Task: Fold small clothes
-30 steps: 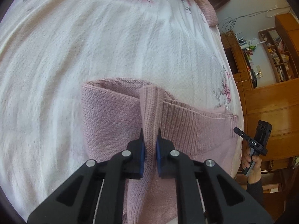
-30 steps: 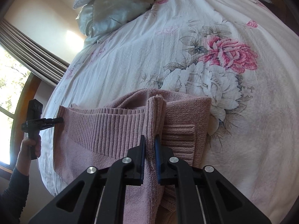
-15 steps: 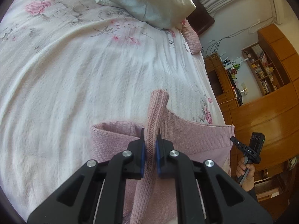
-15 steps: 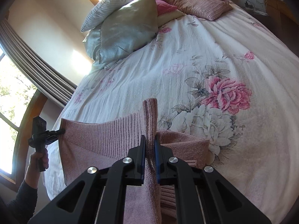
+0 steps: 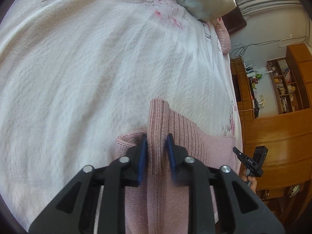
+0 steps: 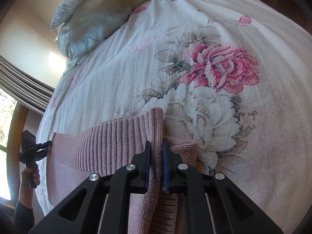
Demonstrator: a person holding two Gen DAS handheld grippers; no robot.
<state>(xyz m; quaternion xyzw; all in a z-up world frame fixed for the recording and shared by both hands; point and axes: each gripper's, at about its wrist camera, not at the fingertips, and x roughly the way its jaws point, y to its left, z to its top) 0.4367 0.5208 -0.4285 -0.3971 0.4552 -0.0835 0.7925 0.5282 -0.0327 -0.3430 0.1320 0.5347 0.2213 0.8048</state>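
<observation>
A pink knit sweater [image 5: 197,142] lies folded near the edge of the bed, its ribbed band [image 6: 109,140] stretched between my two grippers. My left gripper [image 5: 157,150] has a raised fold of the knit between its fingers, but the jaws stand slightly apart and one finger is blurred. It shows small at the far left in the right wrist view, as the left gripper [image 6: 36,149] held by a hand. My right gripper [image 6: 156,156] is shut on the other raised fold of the sweater. It appears again as the right gripper [image 5: 250,162] in the left wrist view.
The bed's floral white cover [image 6: 214,74] stretches ahead, with grey-green pillows [image 6: 93,15] at the head. A wooden cabinet and shelves [image 5: 280,89] stand beyond the right bed edge. A window with a curtain [image 6: 23,89] is on the left.
Both grippers carried the sweater's edge forward and down over the folded part. The left jaws have widened a little around the knit.
</observation>
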